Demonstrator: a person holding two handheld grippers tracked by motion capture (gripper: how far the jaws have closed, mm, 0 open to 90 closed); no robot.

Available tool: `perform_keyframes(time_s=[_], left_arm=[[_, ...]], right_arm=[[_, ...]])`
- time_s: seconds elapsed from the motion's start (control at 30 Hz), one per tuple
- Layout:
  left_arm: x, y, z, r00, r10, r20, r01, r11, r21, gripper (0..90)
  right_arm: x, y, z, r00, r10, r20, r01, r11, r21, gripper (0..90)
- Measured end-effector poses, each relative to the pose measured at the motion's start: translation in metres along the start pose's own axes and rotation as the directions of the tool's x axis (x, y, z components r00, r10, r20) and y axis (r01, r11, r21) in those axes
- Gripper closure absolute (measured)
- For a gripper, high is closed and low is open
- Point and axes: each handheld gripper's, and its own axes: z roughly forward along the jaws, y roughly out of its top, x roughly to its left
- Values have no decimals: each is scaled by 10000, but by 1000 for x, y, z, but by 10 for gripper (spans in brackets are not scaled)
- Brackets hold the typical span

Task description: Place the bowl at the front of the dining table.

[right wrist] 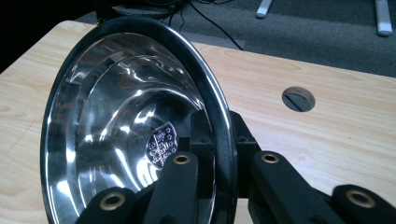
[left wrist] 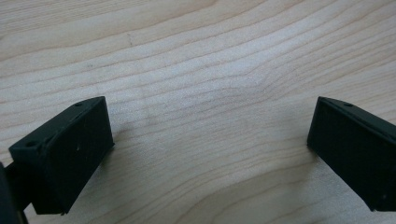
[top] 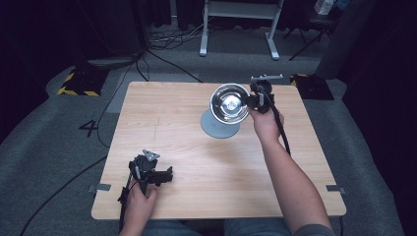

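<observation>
Clamped across the rim at about 4 o'clock by the right gripper point(right wrist: 219, 186), the polished steel bowl point(right wrist: 126, 121) looks stiff, light and slippery, so that thin rim is likely the surest hold, while the left gripper point(left wrist: 210, 154) hangs released over the bare wooden surface point(left wrist: 196, 56).

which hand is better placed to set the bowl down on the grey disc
Right. The right gripper already clamps the bowl by its rim, tilted just above the grey disc. The left gripper sits open at the near left, far from both.

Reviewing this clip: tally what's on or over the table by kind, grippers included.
Steel bowl: 1
Grey round disc: 1
Grippers: 2, left gripper and right gripper
Total: 4
</observation>
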Motion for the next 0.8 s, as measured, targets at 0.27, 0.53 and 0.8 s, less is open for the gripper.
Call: perform_keyframes(time_s=[0.27,0.53,0.8], left_arm=[[0,0,0,10000,0,27,0,10000,-4,3],[0,0,0,10000,14,10,-14,10000,5,3],[0,0,0,10000,-9,6,9,10000,-6,3]], right_arm=[[2,12,15,10000,36,-37,-35,10000,88,840],[2,23,28,10000,53,84,-55,9997,231,840],[2,32,39,9993,259,279,-268,9992,296,840]])
